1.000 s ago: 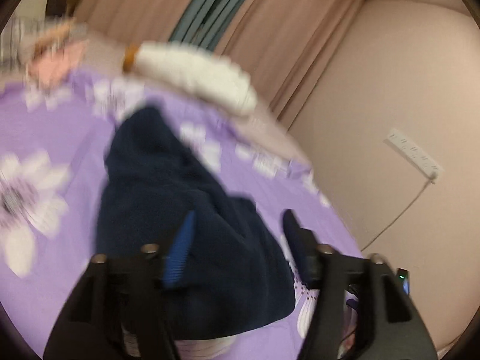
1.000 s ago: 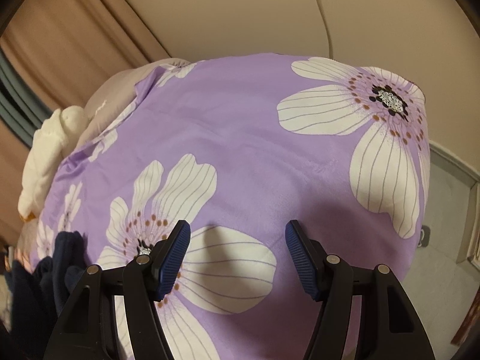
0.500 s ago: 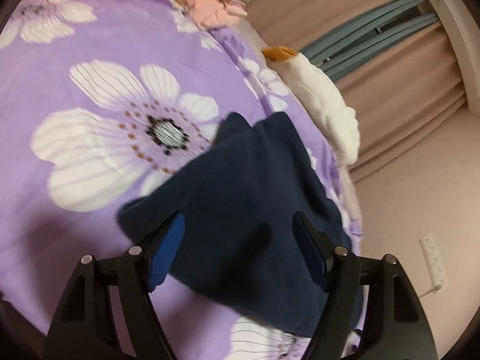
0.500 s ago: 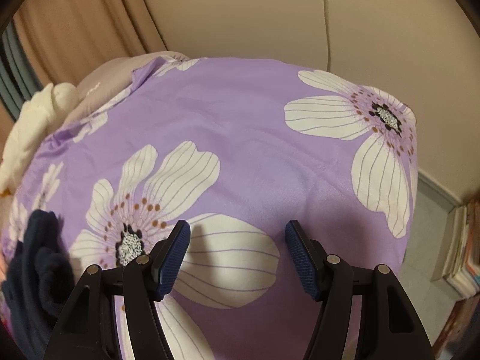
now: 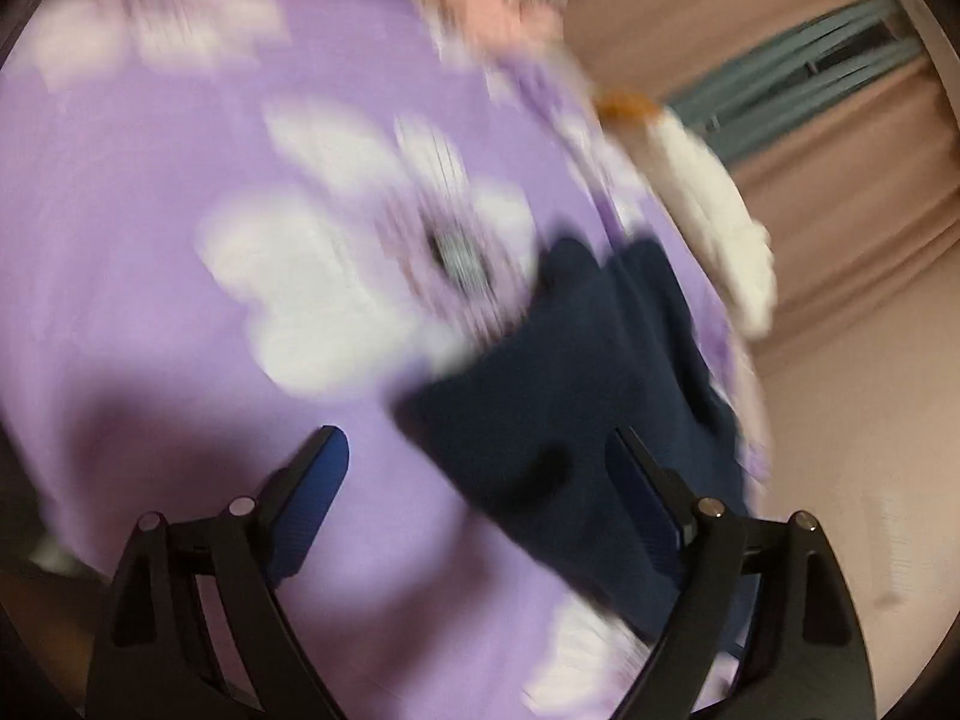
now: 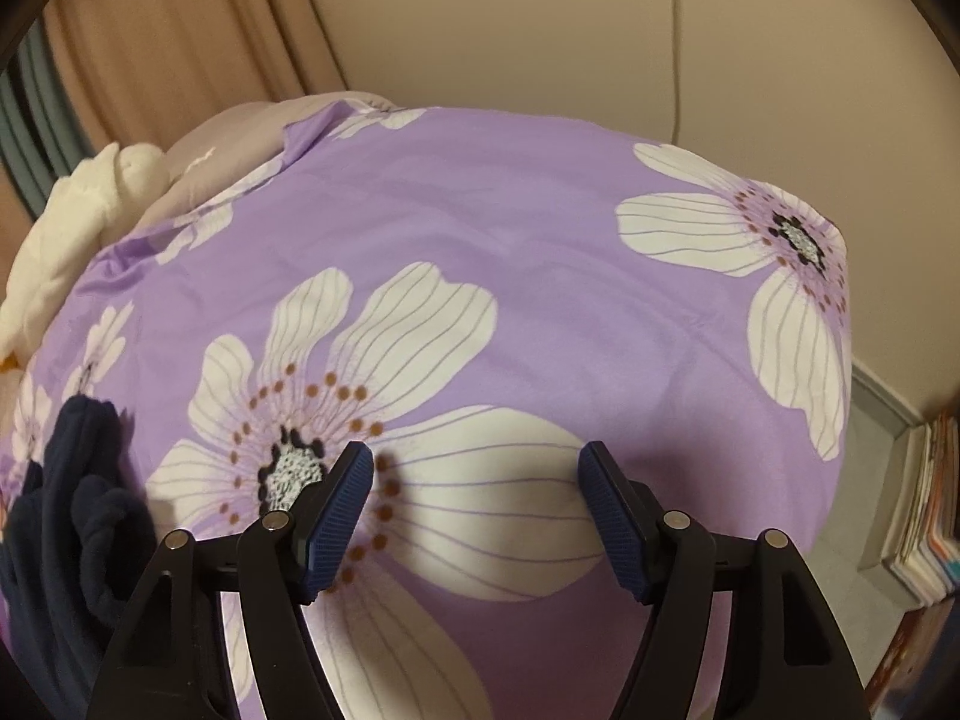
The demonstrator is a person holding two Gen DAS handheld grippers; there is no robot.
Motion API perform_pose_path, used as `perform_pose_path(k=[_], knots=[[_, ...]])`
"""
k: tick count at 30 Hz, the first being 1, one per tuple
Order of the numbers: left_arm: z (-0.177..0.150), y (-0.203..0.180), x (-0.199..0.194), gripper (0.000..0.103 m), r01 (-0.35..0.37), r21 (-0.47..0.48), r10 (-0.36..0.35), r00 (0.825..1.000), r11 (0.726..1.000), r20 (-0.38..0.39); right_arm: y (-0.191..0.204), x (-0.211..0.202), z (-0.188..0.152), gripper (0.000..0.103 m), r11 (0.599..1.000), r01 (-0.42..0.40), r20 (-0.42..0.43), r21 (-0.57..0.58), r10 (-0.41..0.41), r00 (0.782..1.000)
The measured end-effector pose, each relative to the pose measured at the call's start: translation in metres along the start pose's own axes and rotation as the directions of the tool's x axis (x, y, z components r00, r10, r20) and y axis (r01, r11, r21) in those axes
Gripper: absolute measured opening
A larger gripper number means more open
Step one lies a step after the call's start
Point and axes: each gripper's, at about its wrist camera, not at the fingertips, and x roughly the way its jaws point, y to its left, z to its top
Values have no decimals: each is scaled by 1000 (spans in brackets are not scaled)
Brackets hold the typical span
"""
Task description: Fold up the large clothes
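Observation:
A dark navy garment (image 5: 576, 384) lies bunched on the purple flowered bedspread (image 5: 150, 276). In the blurred left wrist view my left gripper (image 5: 480, 468) is open and empty, just above the garment's near left edge. The garment also shows at the left edge of the right wrist view (image 6: 66, 516). My right gripper (image 6: 477, 480) is open and empty over a white flower on the bedspread (image 6: 510, 312), to the right of the garment.
A white plush toy (image 5: 714, 204) lies along the bed's far side by the curtains (image 5: 840, 192). Pink clothes (image 5: 498, 6) sit at the head of the bed. Books (image 6: 924, 510) stand on the floor at the right. A beige wall (image 6: 540, 18) is behind the bed.
My left gripper has swung left, so the garment now sits to the right between its fingers and the view is blurred. My right gripper has moved closer to the bedspread and slightly left.

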Motion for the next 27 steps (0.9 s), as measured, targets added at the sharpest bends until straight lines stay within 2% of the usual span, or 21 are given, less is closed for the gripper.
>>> perform_pose_path(k=[1, 3, 4, 5, 6, 7, 9, 12, 14, 17, 18, 20, 22, 24, 25, 27], knots=[[-2, 0, 4, 87, 25, -12, -25, 1000, 1000, -18, 2, 0, -1, 71, 1000, 6, 0, -9, -6, 1000], [-5, -12, 8, 87, 27, 20, -27, 1000, 999, 16, 5, -1, -2, 71, 1000, 1, 1, -20, -1, 1000], [-7, -18, 16, 87, 83, 24, -82, 996, 996, -22, 5, -1, -3, 71, 1000, -5, -2, -19, 5, 1000], [-9, -24, 28, 88, 160, 4, -159, 983, 987, -89, 4, -2, -3, 71, 1000, -8, -4, -16, 8, 1000], [-12, -30, 49, 88, 254, -42, -257, 947, 966, -193, 3, -3, -3, 71, 1000, -12, -5, -12, 12, 1000], [-15, -37, 63, 89, 284, -57, -289, 926, 957, -242, 1, -3, -2, 71, 1000, -19, -5, -2, 19, 1000], [-17, -49, 78, 89, 218, -6, -215, 957, 976, -195, 0, -2, -2, 71, 1000, -28, -12, 13, 28, 1000], [-10, -65, 90, 87, 156, 55, -150, 984, 986, -91, -3, -3, -2, 71, 999, -41, -14, 29, 41, 999], [-6, -66, 99, 68, 85, 52, -84, 996, 995, -27, -3, -3, -3, 71, 999, -40, -18, 15, 40, 999], [-12, -77, 103, 53, -19, 126, 15, 999, 992, 37, -2, -2, -1, 71, 1000, -26, -11, -9, 26, 1000], [-20, -88, 98, 51, -58, 200, 43, 996, 978, 78, -3, -2, 0, 71, 1000, -19, -11, -12, 18, 1000], [-33, -111, 88, 48, -127, 341, 78, 985, 932, 153, -7, -2, 3, 71, 1000, -15, -4, 5, 15, 1000], [-46, -142, 77, 47, -148, 472, 53, 977, 869, 208, -14, -2, 5, 71, 998, -30, -7, 49, 31, 1000], [-58, -168, 69, 47, -156, 541, 27, 971, 826, 238, -18, -3, 6, 71, 995, -57, -11, 82, 58, 998], [-70, -187, 66, 47, -174, 594, 20, 966, 785, 257, -19, -4, 6, 71, 994, -67, -11, 91, 69, 998], [-89, -213, 66, 47, -189, 653, 17, 965, 734, 261, -21, -4, 6, 71, 992, -81, -20, 98, 84, 996]])
